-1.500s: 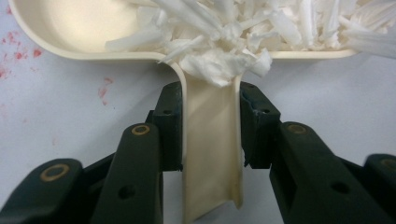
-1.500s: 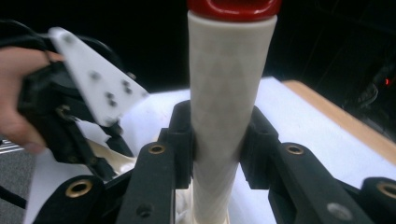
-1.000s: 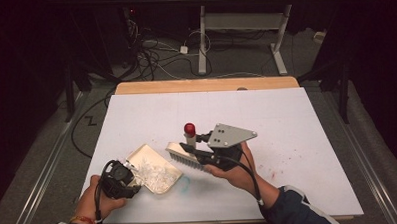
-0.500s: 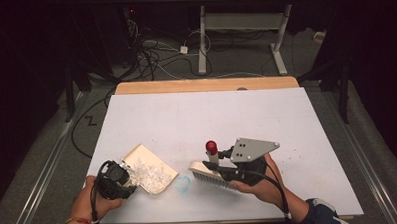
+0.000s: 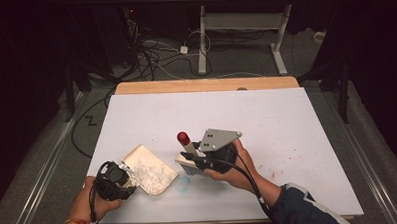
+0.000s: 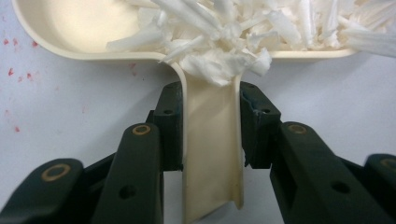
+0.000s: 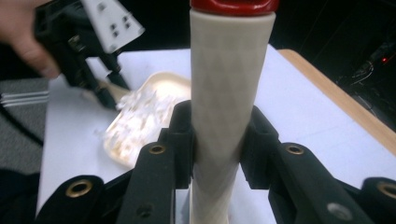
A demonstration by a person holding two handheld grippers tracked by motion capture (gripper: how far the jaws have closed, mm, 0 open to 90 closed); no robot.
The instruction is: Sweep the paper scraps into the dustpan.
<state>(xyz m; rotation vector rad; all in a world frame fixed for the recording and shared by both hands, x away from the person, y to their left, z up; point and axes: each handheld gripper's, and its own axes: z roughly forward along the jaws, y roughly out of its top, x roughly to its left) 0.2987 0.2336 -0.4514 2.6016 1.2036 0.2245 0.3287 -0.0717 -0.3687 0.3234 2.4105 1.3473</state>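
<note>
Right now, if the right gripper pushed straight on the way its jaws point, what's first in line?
Probably the dustpan of white shreds, held by the left gripper. The right gripper, clamping the brush handle, points at it; depth unclear.

A white-topped table [image 5: 297, 133] with a wooden far edge carries a cream dustpan [image 5: 149, 168] heaped with white paper shreds [image 5: 151, 176], and faint red specks lie right of the dustpan.
</note>
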